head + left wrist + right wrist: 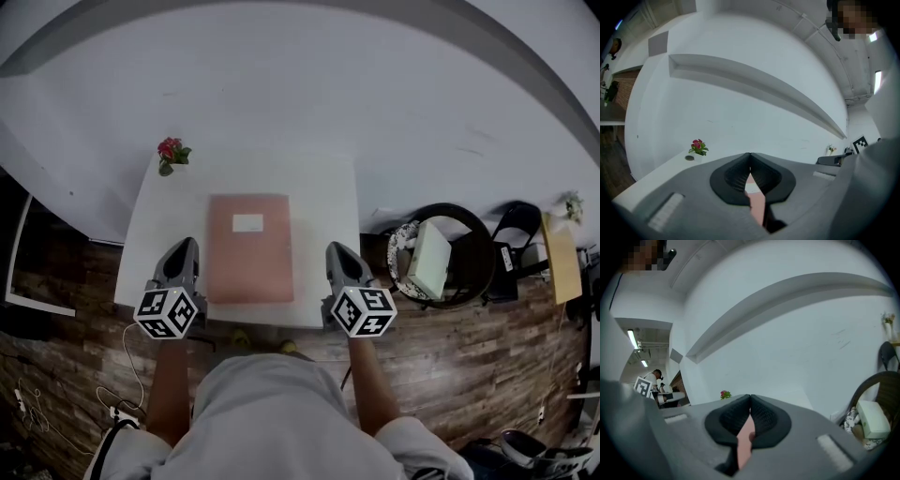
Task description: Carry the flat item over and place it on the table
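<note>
Seen from above, a person's two forearms reach toward a square white table (323, 197) standing on a dark wooden floor (56, 375). The left gripper (187, 242) is over the table's near-left part and the right gripper (337, 247) over its near-right part. Each gripper's jaws are clenched together with nothing held. Only a sliver of pink shows through the slit under the tips.

Between the grippers, and apart from both, a flat salmon-pink rectangular sheet (249, 267) with a small white label lies on the middle of the table. Its near edge is close to the table's front edge. A small pot of red flowers (171, 153) stands on the table's far-left corner. To the right of the table, a round dark chair (473, 246) holds a white box (429, 259).

The placing looks done. To finish well, draw both grippers straight back from the table without sweeping inward across the sheet's near corners. A thin, light sheet this close to the front edge would probably slide off at a nudge.
</note>
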Demonstrator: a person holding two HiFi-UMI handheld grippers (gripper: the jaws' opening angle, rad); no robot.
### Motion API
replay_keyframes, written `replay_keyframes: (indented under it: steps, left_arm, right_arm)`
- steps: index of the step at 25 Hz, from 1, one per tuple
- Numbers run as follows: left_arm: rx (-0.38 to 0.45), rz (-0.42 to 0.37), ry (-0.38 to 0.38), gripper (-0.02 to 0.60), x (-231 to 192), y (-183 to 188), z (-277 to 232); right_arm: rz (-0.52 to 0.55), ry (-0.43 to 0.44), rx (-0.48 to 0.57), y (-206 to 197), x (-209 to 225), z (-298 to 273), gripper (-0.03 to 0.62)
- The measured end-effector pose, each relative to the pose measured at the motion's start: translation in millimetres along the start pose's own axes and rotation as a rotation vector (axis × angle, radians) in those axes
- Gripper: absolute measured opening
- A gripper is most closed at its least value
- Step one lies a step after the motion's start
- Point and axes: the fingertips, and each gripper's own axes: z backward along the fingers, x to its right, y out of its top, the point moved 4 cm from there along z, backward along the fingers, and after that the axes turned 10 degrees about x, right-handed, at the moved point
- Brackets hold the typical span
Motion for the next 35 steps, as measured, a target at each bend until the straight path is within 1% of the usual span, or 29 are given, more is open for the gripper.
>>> replay_keyframes:
  steps: [5, 10, 20, 26, 35]
  left_arm:
    - [0.047, -0.015, 0.001, 0.008, 10, 12, 5]
    - [0.073, -0.025, 0.008, 0.008, 18, 17, 14]
    - [0.086, -0.046, 0.027, 0.008, 18, 20, 28]
    - [0.093, -0.056, 0.042, 0.008, 11, 24, 29]
    - [0.098, -0.069, 0.058, 0.008, 3, 29, 21]
  right_arm:
    - [0.026, 0.017, 0.032, 13, 4, 10, 0.003]
    - [0.061, 0.023, 0.049, 23, 11, 22, 0.003]
    - [0.079, 0.029, 0.077, 35, 15, 31, 0.003]
    - [0.082, 0.016, 0.091, 40, 21, 27, 0.003]
    - [0.09, 0.028, 0.084, 43, 26, 13, 0.003]
